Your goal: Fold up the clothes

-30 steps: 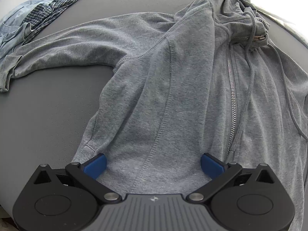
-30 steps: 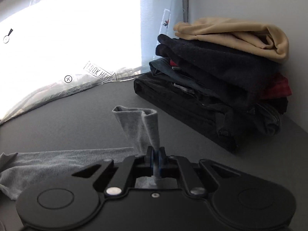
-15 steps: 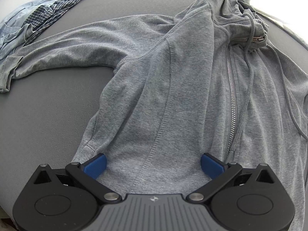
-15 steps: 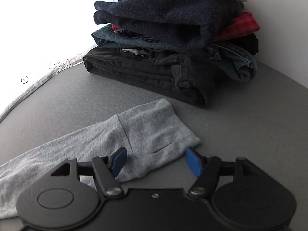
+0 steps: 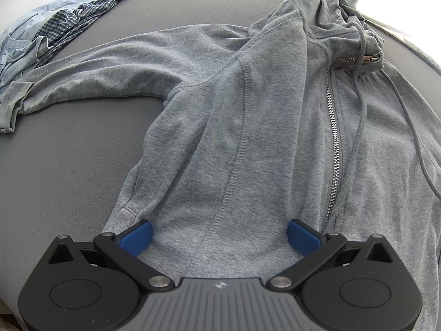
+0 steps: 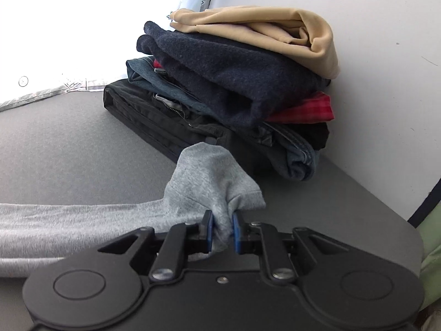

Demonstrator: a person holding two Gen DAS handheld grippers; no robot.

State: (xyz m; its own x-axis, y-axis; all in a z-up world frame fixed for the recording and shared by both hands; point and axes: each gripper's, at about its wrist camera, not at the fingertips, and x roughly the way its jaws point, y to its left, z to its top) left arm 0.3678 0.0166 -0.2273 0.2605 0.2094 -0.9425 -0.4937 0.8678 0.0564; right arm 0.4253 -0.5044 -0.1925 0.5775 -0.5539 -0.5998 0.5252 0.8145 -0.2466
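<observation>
Two tongs are working a grey zip hoodie [image 5: 248,138] lying spread on the grey surface [image 5: 69,165]. The left tongs [image 5: 219,237] are hovering spread wide over its hem, apparently not gripping. The right tongs [image 6: 222,233] are closing on the bunched sleeve cuff [image 6: 212,184] near a stack of folded clothes [image 6: 234,82].

A flat, matte grey tabletop [image 6: 69,149] fills the lower part of both views, its rounded corner ending near a strip of green fabric [image 6: 432,237]. Beyond the tabletop's far edge a plain white wall [image 6: 386,41] rises on the right. Left of that wall, a bright, overexposed window [image 6: 82,27] floods the tabletop with daylight.
</observation>
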